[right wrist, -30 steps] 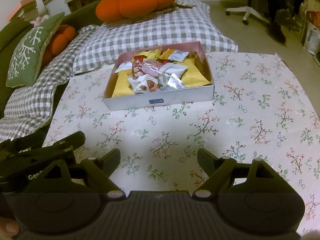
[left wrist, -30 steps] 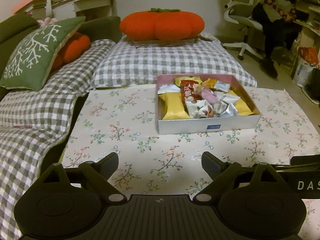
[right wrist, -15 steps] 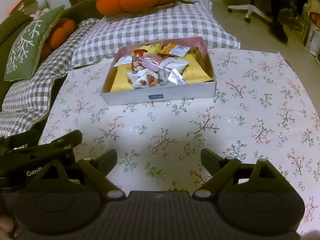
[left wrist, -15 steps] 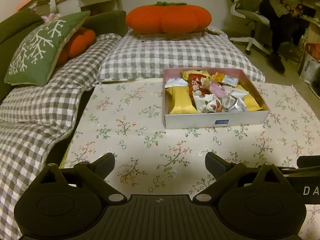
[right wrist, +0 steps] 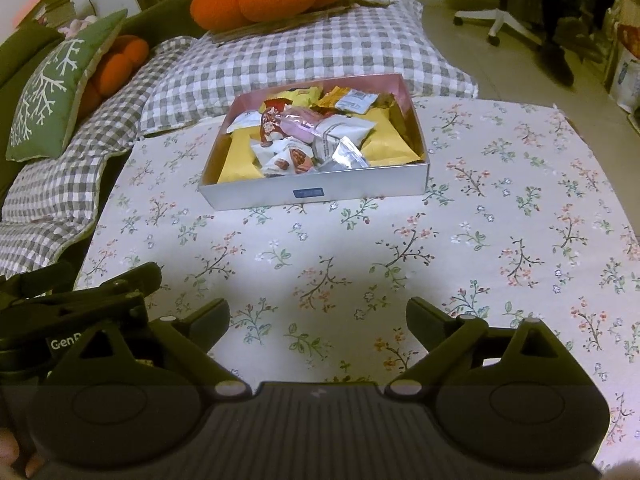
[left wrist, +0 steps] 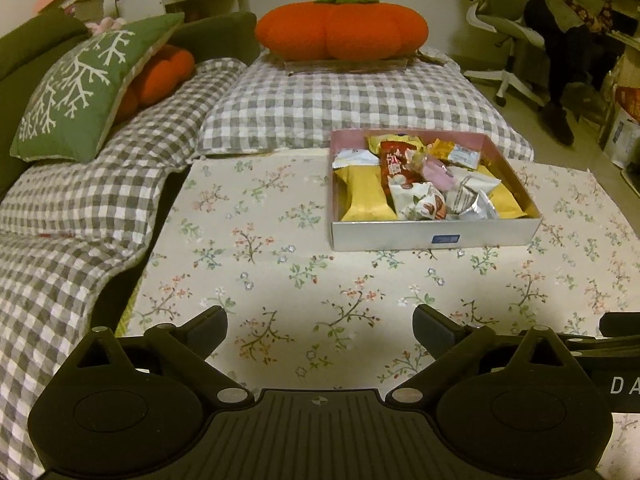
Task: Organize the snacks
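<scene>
Hovering w/ left gripper [left wrist: 320, 330] over the floral cloth [left wrist: 280, 248], jaws wide, nothing btwn them. Hovering w/ right gripper [right wrist: 318, 320] over same cloth too, jaws opening, already wide apart, nothing btwn them either. Sitting on the cloth well ahead of both: box [left wrist: 436, 236], open-topped, silver front wall w/ small blue label, pink inside. Lying piled in it: snacks [left wrist: 416, 188], incl. yellow packs, red pack, pink pack, white and silver wrappers. Seeing box toward right in left view, toward centre-left in right view [right wrist: 316, 194]. Lying beyond the cloth: checked cushions [left wrist: 340, 108], w/ orange pumpkin pillow [left wrist: 342, 34] resting on top. Leaning at far left: green pillow [left wrist: 88, 92].
</scene>
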